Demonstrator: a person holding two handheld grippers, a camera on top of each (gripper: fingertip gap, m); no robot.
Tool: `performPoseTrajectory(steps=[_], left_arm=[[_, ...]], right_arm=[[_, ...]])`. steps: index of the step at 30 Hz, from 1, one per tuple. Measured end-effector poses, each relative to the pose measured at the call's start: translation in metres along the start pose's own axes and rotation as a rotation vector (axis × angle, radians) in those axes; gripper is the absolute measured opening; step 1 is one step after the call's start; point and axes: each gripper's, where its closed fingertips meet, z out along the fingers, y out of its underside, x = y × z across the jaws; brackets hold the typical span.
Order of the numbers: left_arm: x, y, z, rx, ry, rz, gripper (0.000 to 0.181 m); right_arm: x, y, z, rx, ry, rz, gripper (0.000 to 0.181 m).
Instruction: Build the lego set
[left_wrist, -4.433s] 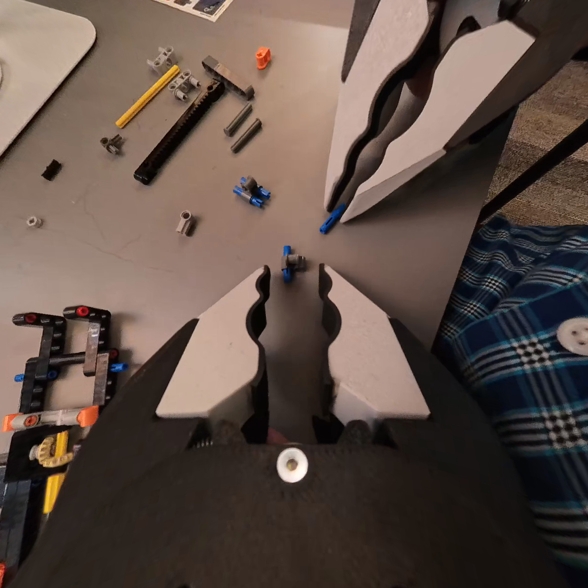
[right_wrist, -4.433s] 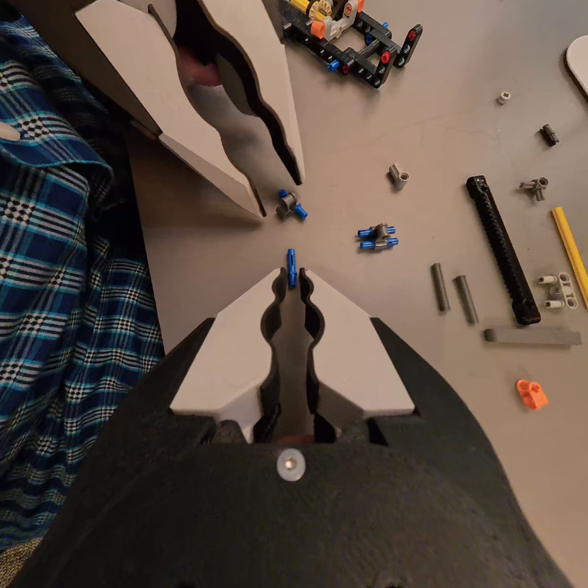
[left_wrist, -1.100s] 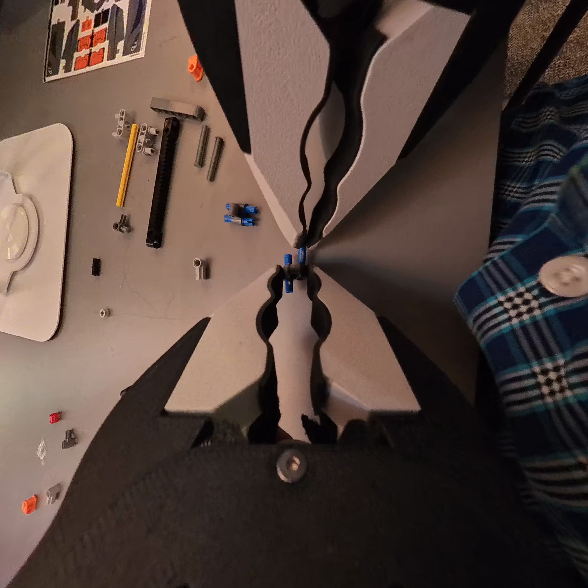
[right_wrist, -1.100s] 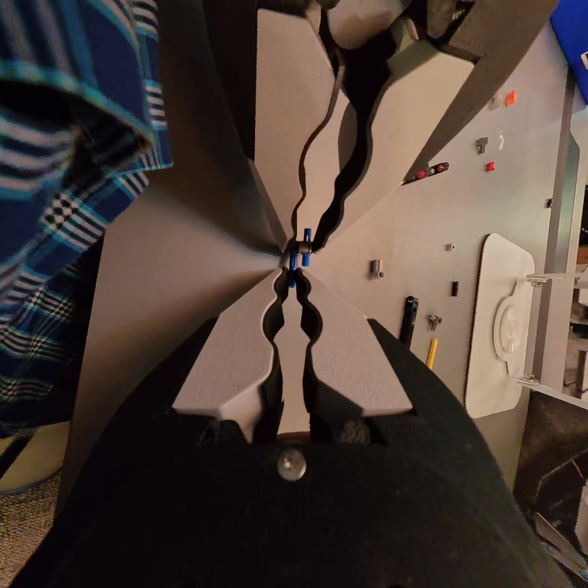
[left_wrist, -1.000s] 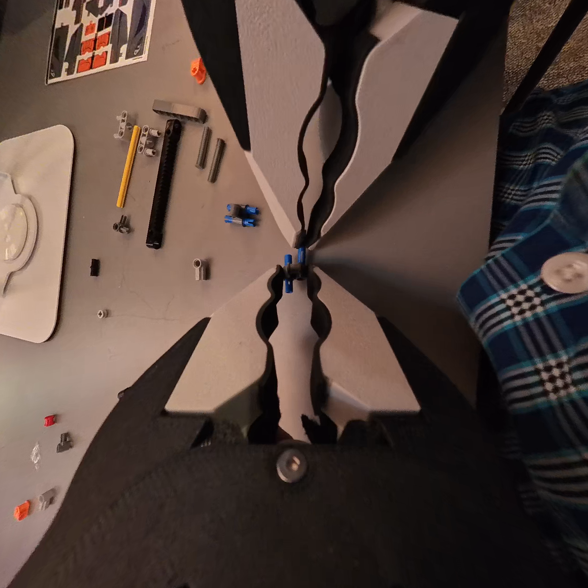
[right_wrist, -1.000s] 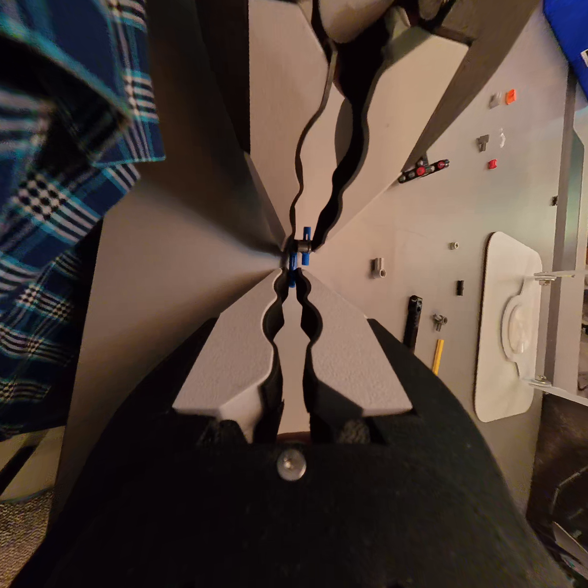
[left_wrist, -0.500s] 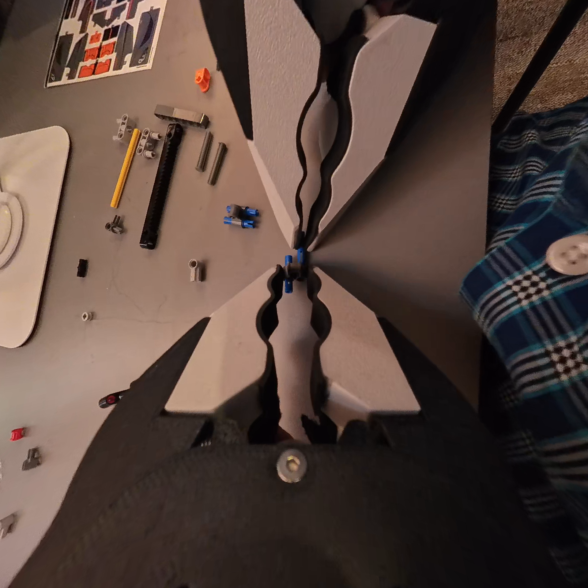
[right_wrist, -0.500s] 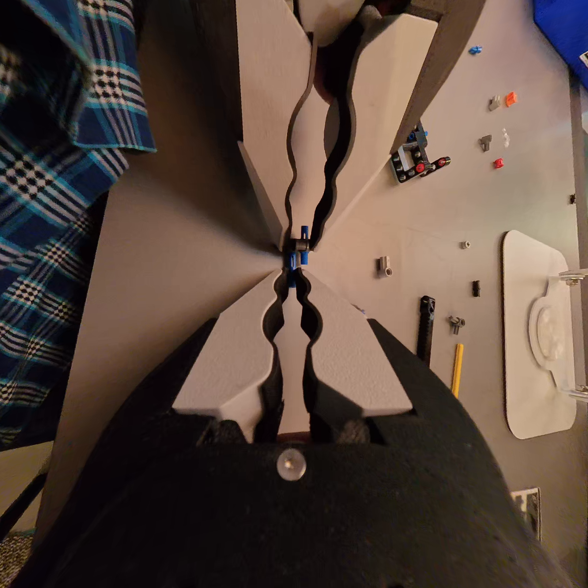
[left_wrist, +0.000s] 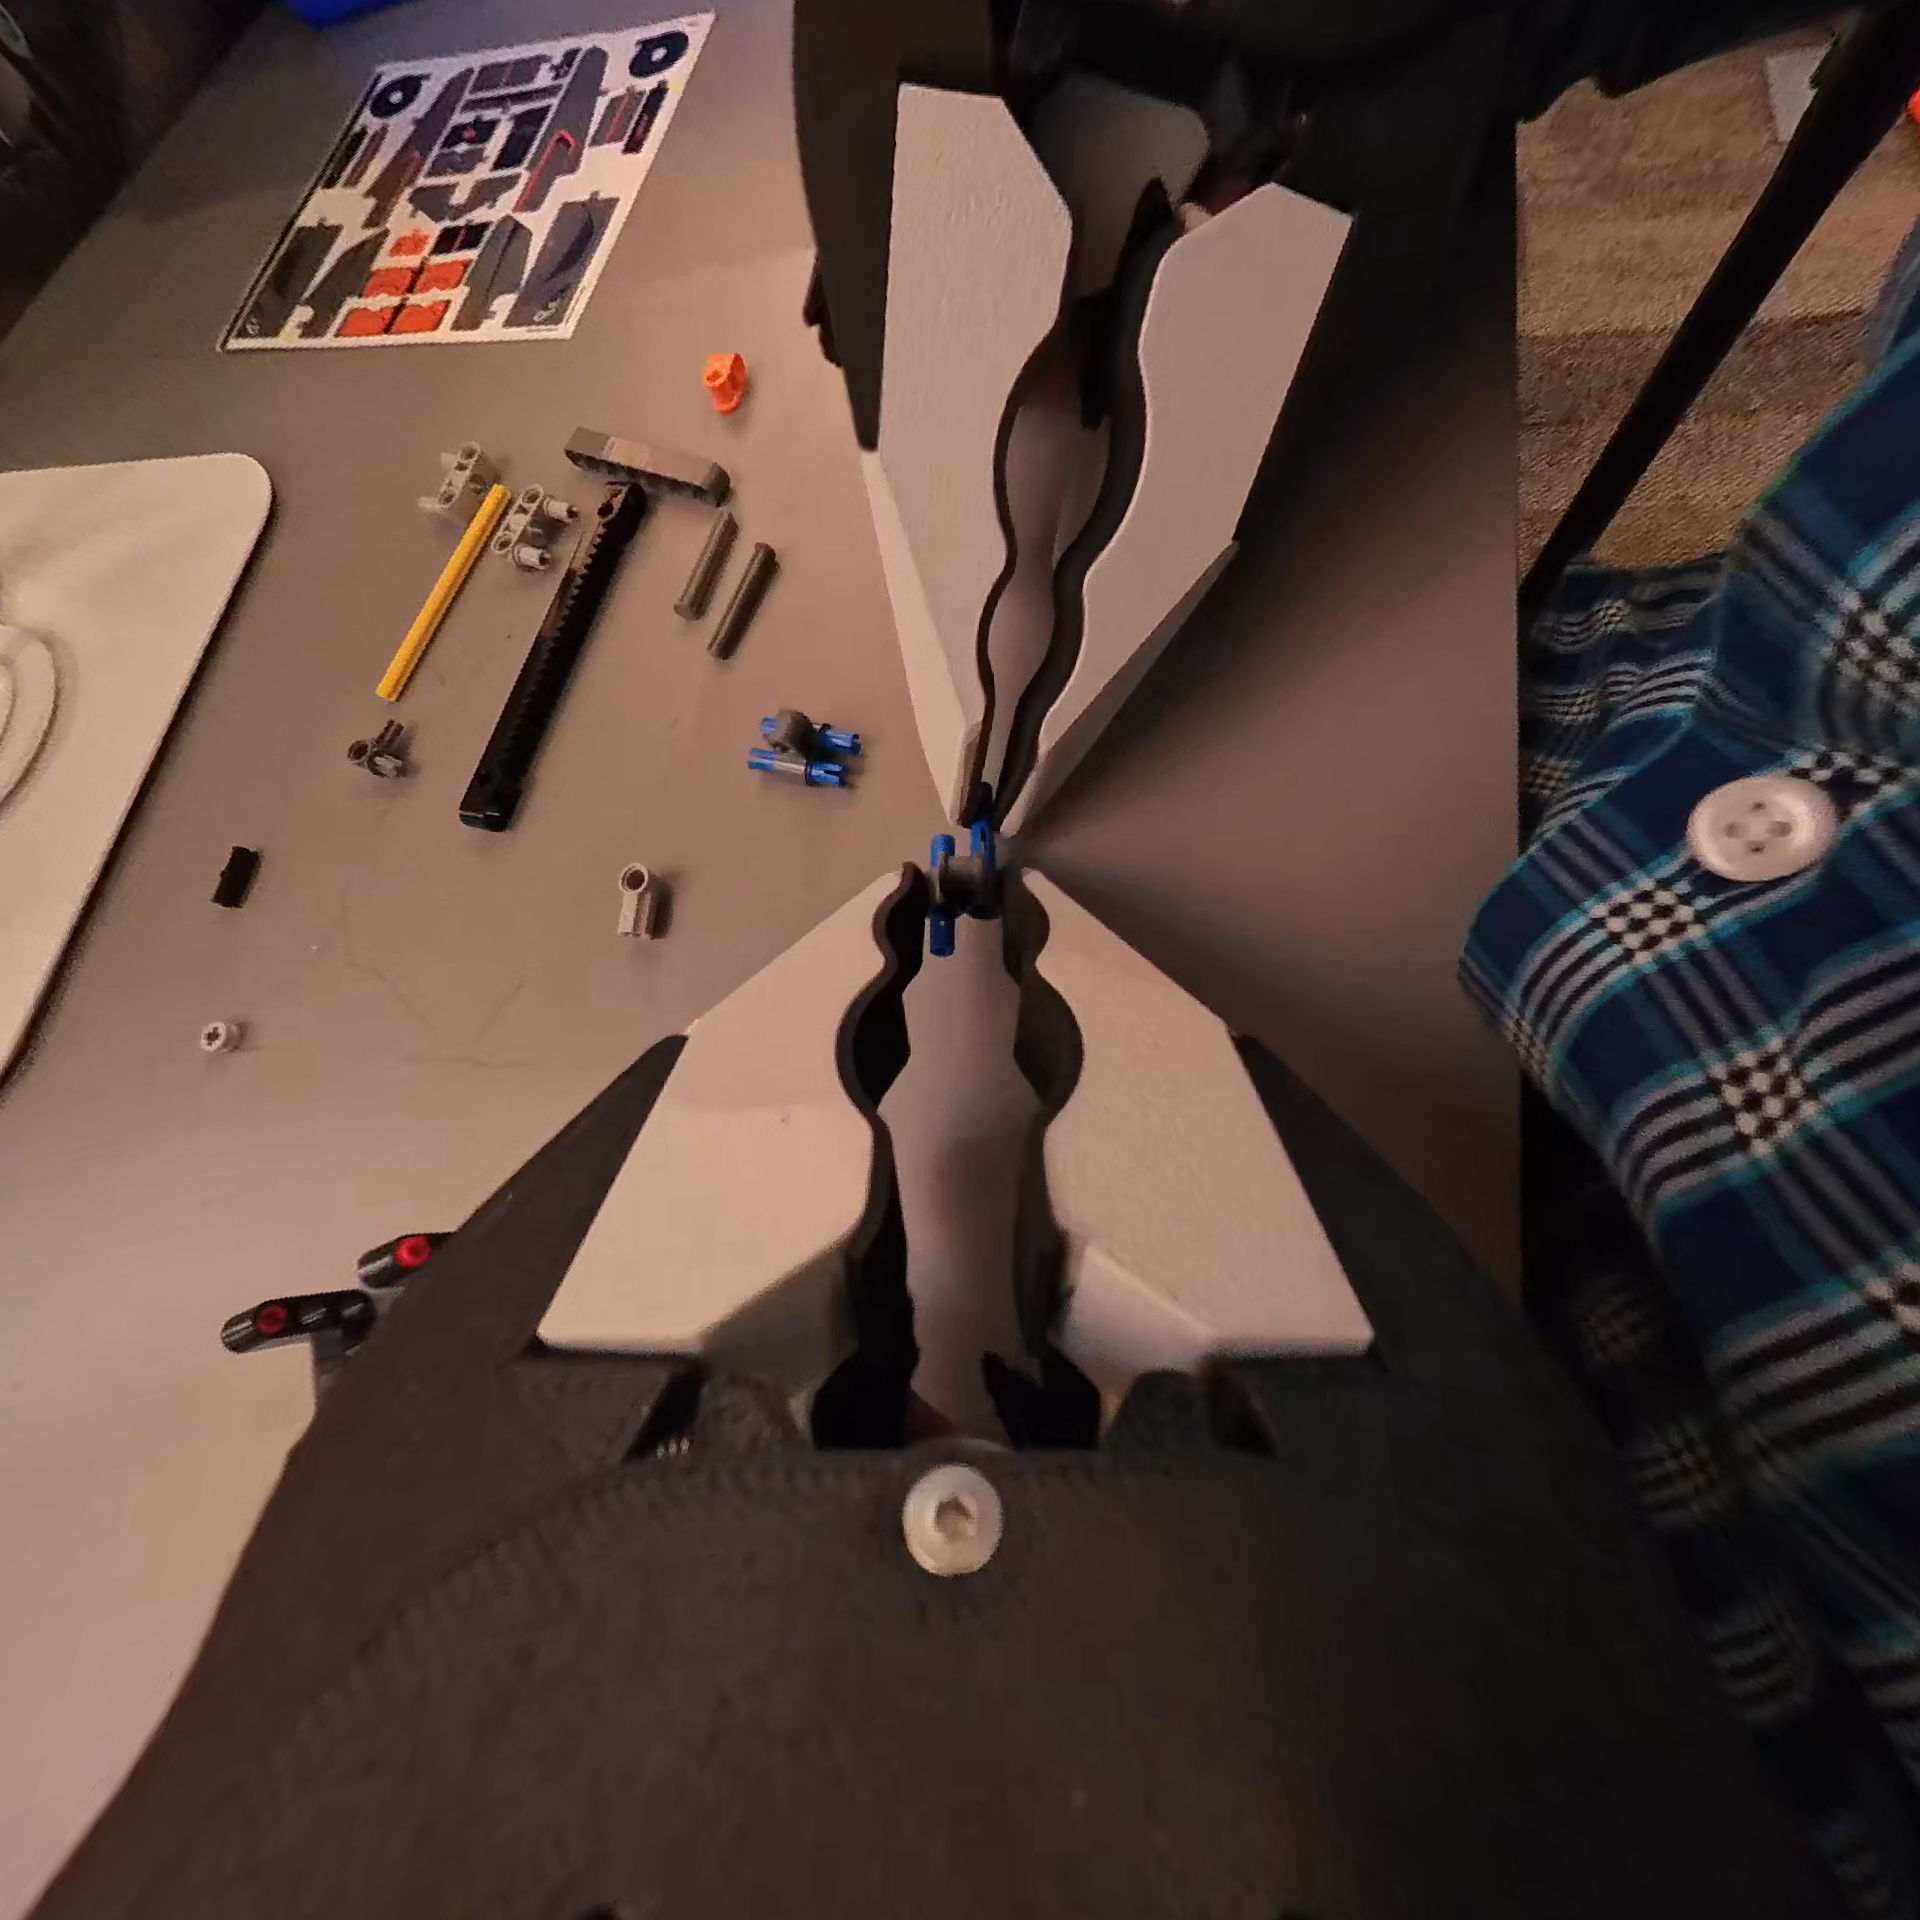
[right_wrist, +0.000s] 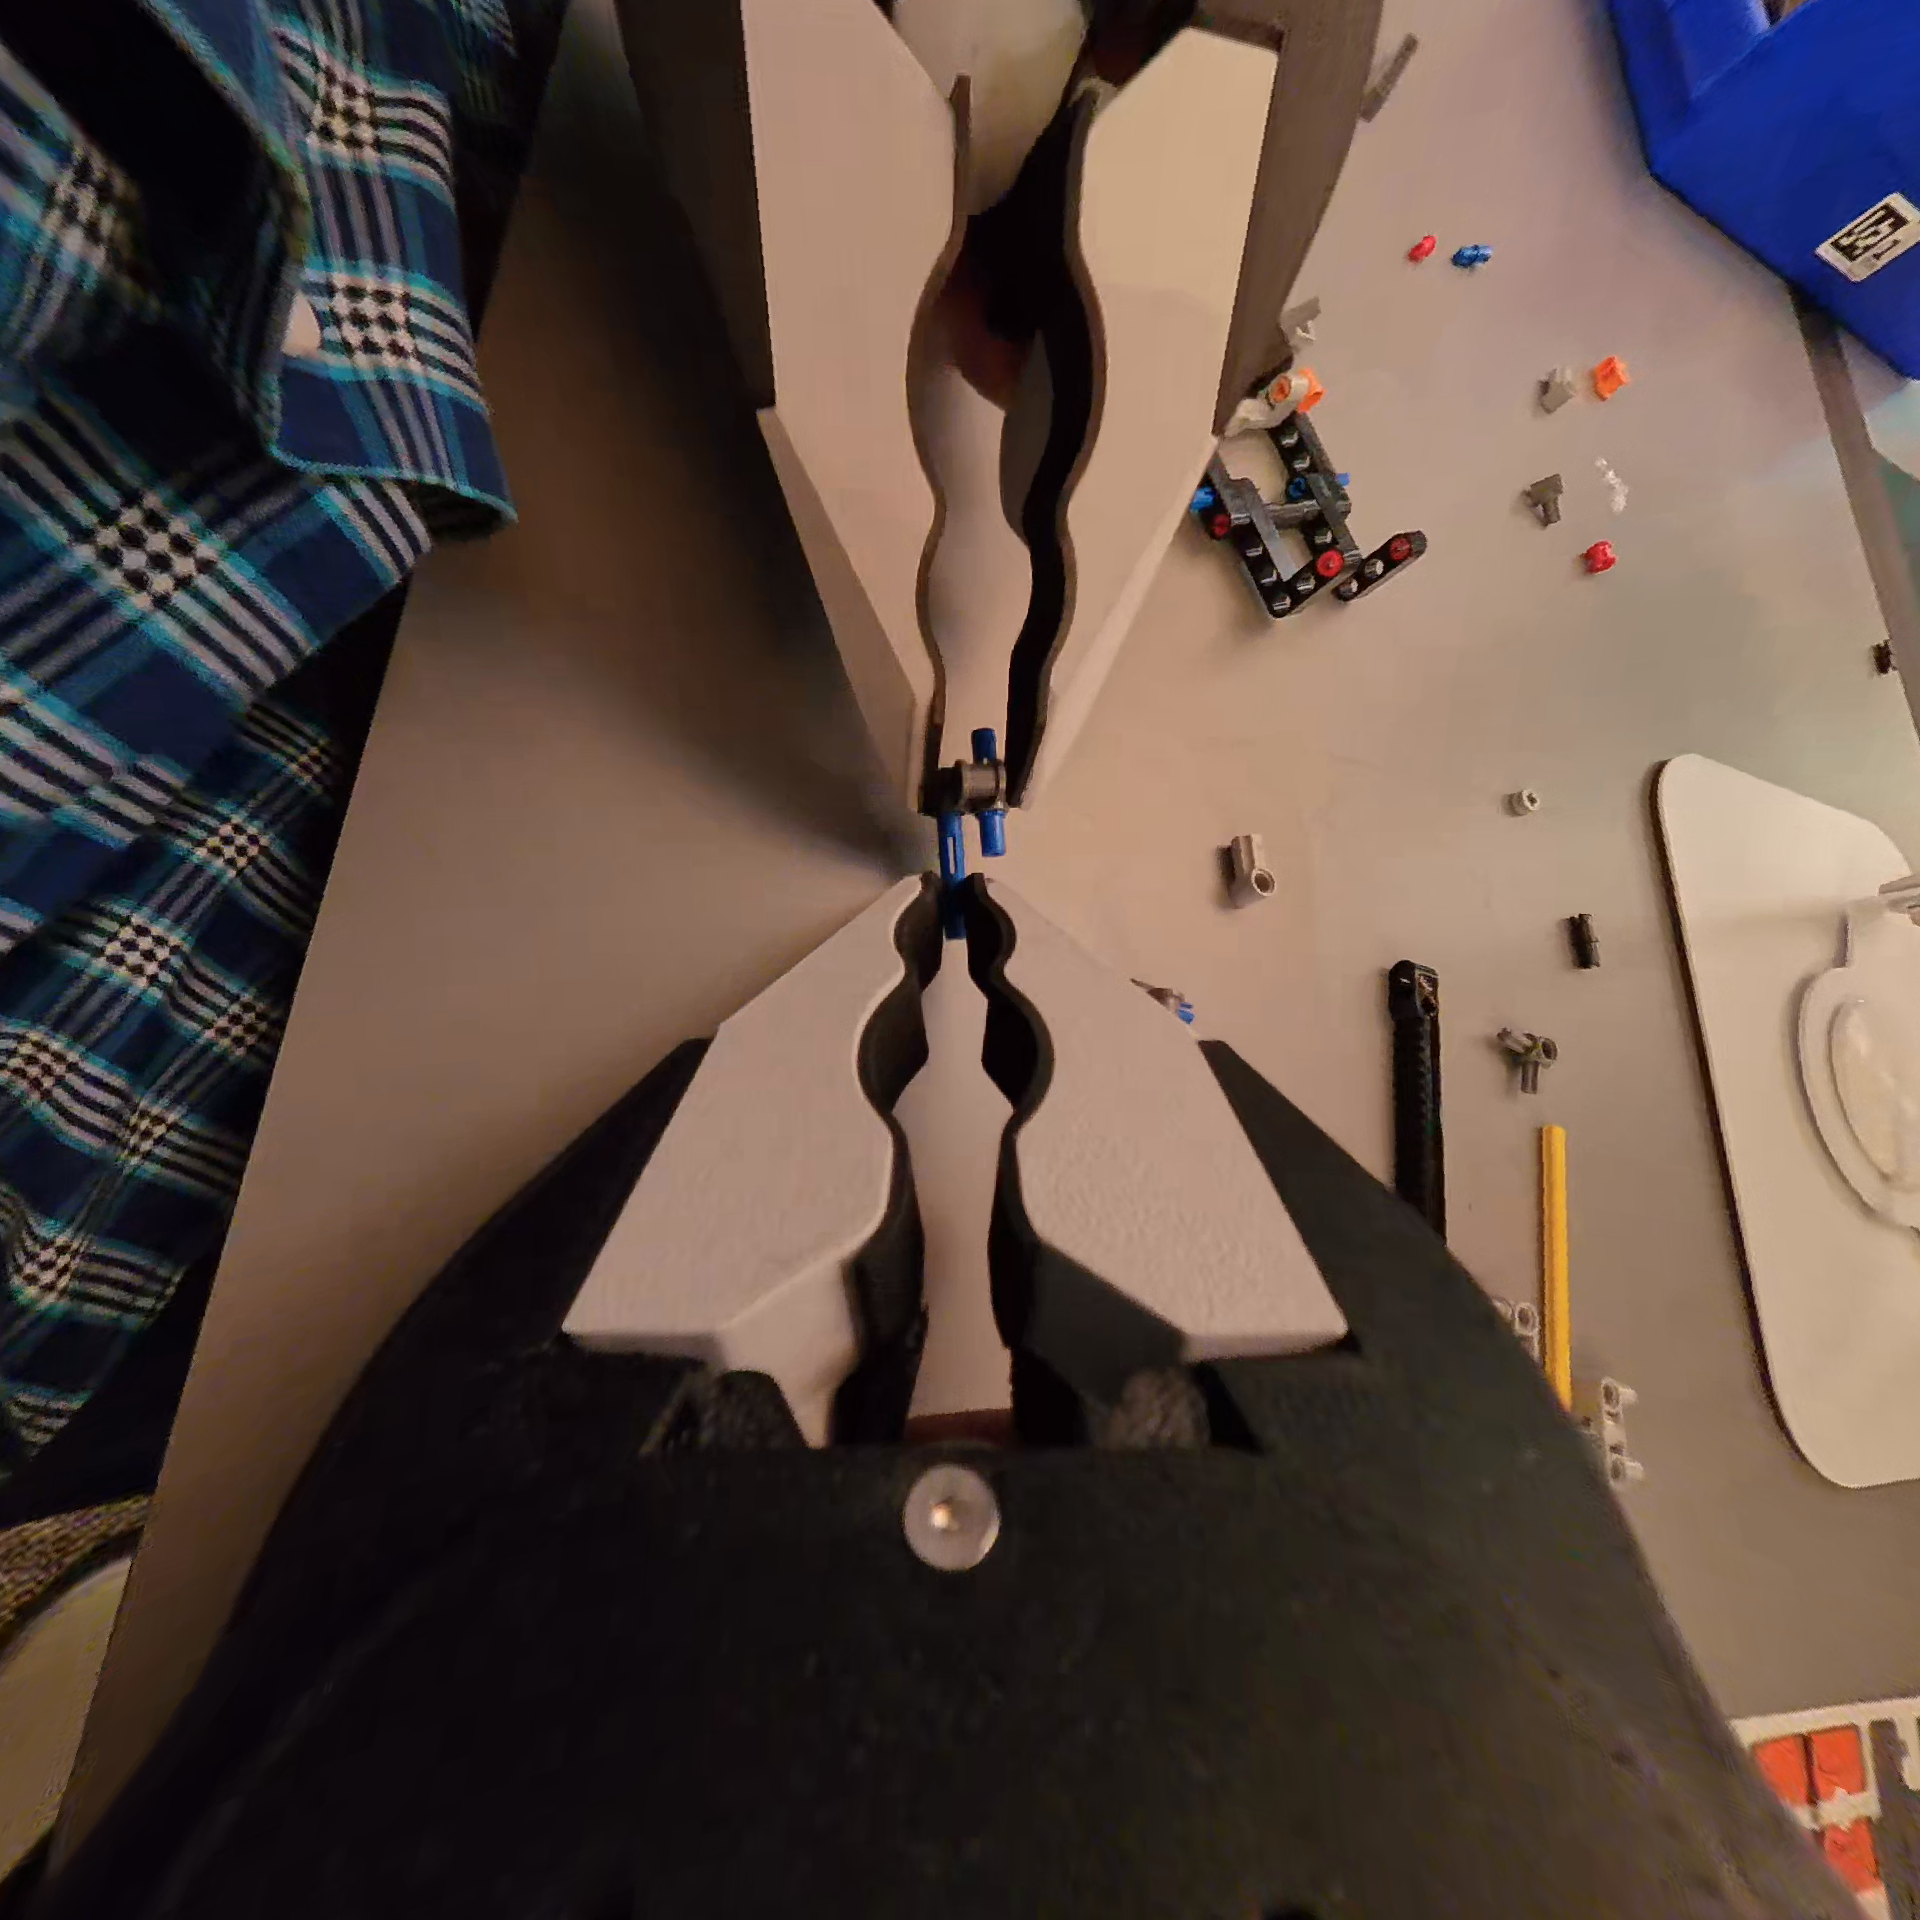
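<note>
My left gripper (left_wrist: 961, 899) is shut on a small grey connector (left_wrist: 966, 883) that has a blue pin through it, held above the grey table (left_wrist: 364, 987). My right gripper (right_wrist: 951, 899) is shut on a second blue pin (right_wrist: 951, 862). The two grippers face each other tip to tip. The pin's free end touches the connector (right_wrist: 977, 782) beside its own blue pin. The right gripper (left_wrist: 987, 805) comes down from the top of the left wrist view. The left gripper (right_wrist: 971, 795) comes down from the top of the right wrist view.
On the table lie a black gear rack (left_wrist: 556, 655), a yellow axle (left_wrist: 442, 592), another connector with blue pins (left_wrist: 800, 748), a loose grey connector (left_wrist: 636, 899), a sticker sheet (left_wrist: 468, 187) and a white pad (left_wrist: 94, 623). A black frame assembly (right_wrist: 1288, 520) and a blue bin (right_wrist: 1787, 135) lie farther off. A person's plaid shirt (left_wrist: 1714, 935) is at the table edge.
Since 4.4 s ago both grippers picked up their parts from the table and brought them together. Over the last second the joined pair has drifted slightly, with the pin held against the connector.
</note>
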Motion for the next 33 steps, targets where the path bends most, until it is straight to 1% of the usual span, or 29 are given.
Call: performPoseTrajectory(steps=[6,14,28,33], left_arm=[[0.000,0.001,0.000,0.002,0.007,0.000,0.014],[0.001,0.006,0.003,-0.035,0.004,0.016,0.014],[0.000,0.003,0.001,-0.008,0.004,0.017,0.014],[0.002,0.005,0.002,-0.028,0.007,0.031,0.014]], right_arm=[[0.000,0.001,0.001,0.023,-0.004,0.017,0.001],[0.005,0.003,0.003,0.015,0.001,0.005,0.001],[0.012,0.003,0.001,0.037,0.005,0.003,0.001],[0.011,0.005,0.001,0.025,-0.010,-0.007,0.001]])
